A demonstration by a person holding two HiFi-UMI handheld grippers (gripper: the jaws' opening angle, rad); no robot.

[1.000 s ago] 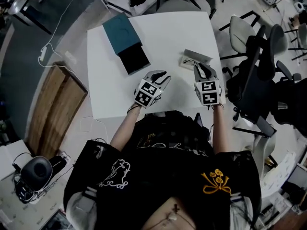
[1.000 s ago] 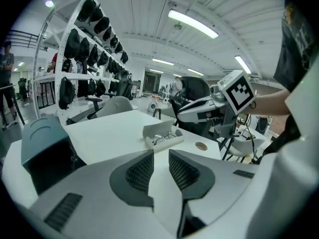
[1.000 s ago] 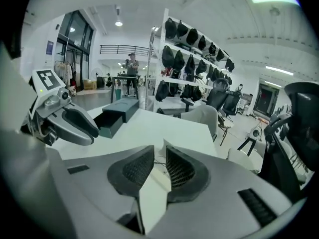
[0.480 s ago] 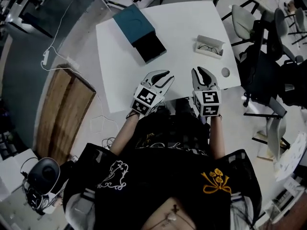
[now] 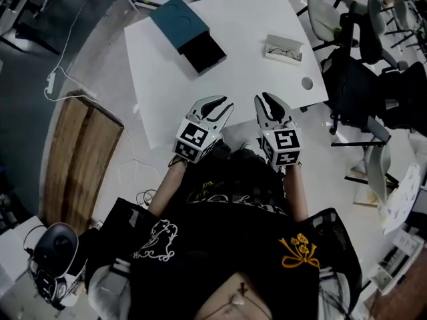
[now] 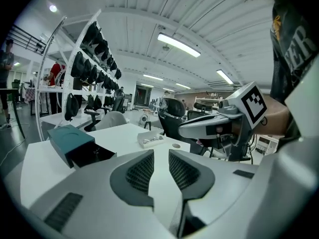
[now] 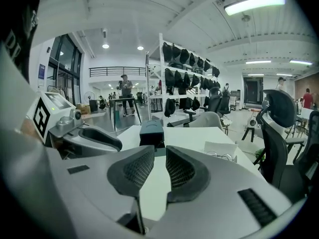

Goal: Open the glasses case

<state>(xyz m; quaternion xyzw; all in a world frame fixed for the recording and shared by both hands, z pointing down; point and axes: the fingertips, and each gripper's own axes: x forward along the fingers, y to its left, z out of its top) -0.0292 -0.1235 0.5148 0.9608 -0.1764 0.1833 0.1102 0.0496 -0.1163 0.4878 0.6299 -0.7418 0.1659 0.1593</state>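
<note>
The white glasses case (image 5: 283,49) lies open at the table's far right, with a pair of glasses showing inside it; it also appears as the case (image 6: 151,141) and the case (image 7: 219,151). My left gripper (image 5: 217,103) hovers over the table's near edge, far from the case, jaws a little apart and empty. My right gripper (image 5: 264,99) hangs beside it, also slightly apart and holding nothing. The gripper views show the left gripper (image 6: 161,158) and the right gripper (image 7: 159,156) each with a narrow bare gap between their pads.
A teal box (image 5: 180,24) with a black drawer pulled out stands at the white table's (image 5: 233,59) far left. A round cable hole (image 5: 307,83) sits near the right edge. Office chairs (image 5: 363,79) crowd the right side. A wooden board (image 5: 77,159) lies on the floor at left.
Both grippers have drawn back from the case toward the person and now hang over the near edge. The right gripper was at the case a second ago; the case stays open on the table.
</note>
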